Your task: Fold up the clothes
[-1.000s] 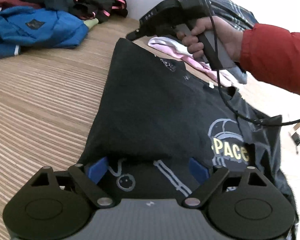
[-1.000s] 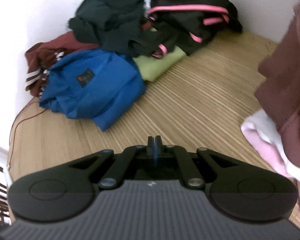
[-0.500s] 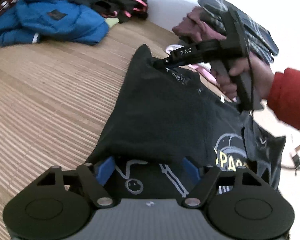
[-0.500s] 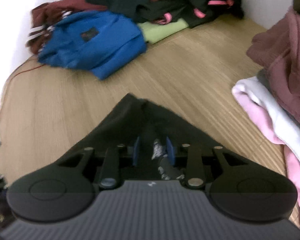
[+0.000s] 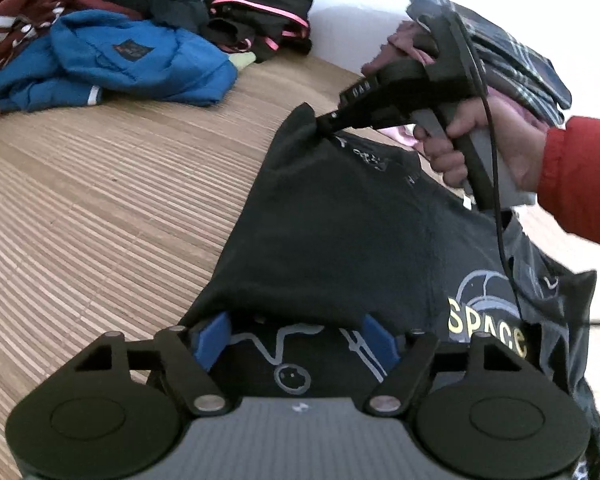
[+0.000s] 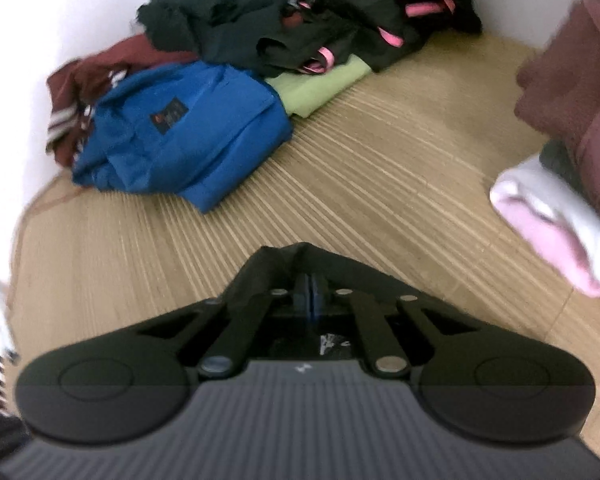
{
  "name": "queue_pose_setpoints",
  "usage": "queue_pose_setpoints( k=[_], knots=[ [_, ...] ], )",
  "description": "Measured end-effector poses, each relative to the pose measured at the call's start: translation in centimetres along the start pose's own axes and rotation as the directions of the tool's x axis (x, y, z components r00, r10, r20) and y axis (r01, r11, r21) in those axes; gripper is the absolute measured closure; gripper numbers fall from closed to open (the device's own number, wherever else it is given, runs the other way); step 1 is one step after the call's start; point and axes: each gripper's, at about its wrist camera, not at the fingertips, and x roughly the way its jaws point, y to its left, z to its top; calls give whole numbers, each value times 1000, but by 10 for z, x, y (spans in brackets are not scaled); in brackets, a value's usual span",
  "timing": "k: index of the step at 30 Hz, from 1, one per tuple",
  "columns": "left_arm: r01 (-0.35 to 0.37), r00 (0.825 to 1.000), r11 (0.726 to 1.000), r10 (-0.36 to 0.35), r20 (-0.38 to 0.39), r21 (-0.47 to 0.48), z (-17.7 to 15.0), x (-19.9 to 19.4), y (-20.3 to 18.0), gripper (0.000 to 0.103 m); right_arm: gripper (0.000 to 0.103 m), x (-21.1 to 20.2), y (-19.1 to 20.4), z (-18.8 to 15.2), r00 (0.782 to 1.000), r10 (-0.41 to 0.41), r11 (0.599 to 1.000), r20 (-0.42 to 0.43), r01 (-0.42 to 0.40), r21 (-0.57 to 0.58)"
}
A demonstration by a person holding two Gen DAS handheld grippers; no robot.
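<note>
A black T-shirt [image 5: 340, 220] with a "SPACE" print lies partly folded on the slatted wooden mat [image 5: 100, 200]. My left gripper [image 5: 296, 336] hovers over the shirt's near edge. Its blue pads [image 5: 210, 340] stand wide apart, the jaws are opening a little, and fabric lies between them without being pressed. A hand [image 5: 480, 140] in a red sleeve [image 5: 580, 180] holds my right gripper [image 5: 326, 122] at the shirt's far corner. In the right wrist view, that gripper [image 6: 311, 294] has its jaws closing, its pads pinched on the bunched black T-shirt [image 6: 284, 264].
Unfolded clothes are heaped at the back: a blue jacket [image 5: 132, 64], a black garment with pink trim [image 5: 260, 12], a maroon piece [image 6: 100, 76] and a green one [image 6: 316, 84]. A stack with a plaid top [image 5: 512, 52] and pink-white fabric [image 6: 548, 232] sits to the right.
My right gripper came down to the shirt's far corner, opened over it and closed on the fabric. The left gripper stayed over the near edge, its pads slightly closer together.
</note>
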Motion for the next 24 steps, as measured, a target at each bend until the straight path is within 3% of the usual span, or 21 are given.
queue_pose_setpoints(
  k=[2, 4, 7, 8, 10, 13, 16, 18, 21, 22, 24],
  knots=[
    [0, 1000, 1000, 0, 1, 5, -2, 0, -2, 23, 81, -1, -4, 0, 999, 47, 998, -15, -47, 31],
    [0, 1000, 1000, 0, 2, 13, -3, 0, -4, 21, 62, 2, -5, -2, 996, 88, 994, -26, -86, 60],
    [-4, 1000, 1000, 4, -3, 27, -3, 0, -7, 20, 63, -3, -11, -5, 994, 102, 985, 33, -106, 133],
    [-5, 1000, 999, 5, -6, 35, -4, 0, -7, 20, 63, -11, -13, -7, 994, 74, 985, 78, -85, 150],
    [-5, 1000, 999, 5, -10, 52, -4, 0, -8, 20, 62, -31, -11, -12, 985, -65, 990, 160, 44, 137],
    [-51, 998, 993, 55, -34, 110, -3, -14, -13, 21, 63, -79, 6, -45, 947, -199, 979, 251, 180, 98],
    [-56, 998, 983, 49, 43, 176, -6, -58, -11, 14, 64, -142, 33, -127, 898, -333, 941, 287, 334, 50],
    [-36, 996, 966, 13, 89, 258, -5, -82, -18, 14, 64, -185, 53, -204, 836, -453, 887, 309, 457, 64],
    [47, 989, 906, -103, 111, 420, 5, -100, -43, 11, 63, -234, 62, -307, 739, -635, 772, 224, 593, 230],
    [107, 980, 860, -177, 94, 499, 12, -96, -65, 8, 62, -245, 62, -333, 714, -678, 728, 176, 617, 300],
    [240, 945, 732, -325, 18, 638, 26, -76, -120, 8, 62, -266, 59, -374, 671, -733, 649, 108, 644, 405]
  ],
)
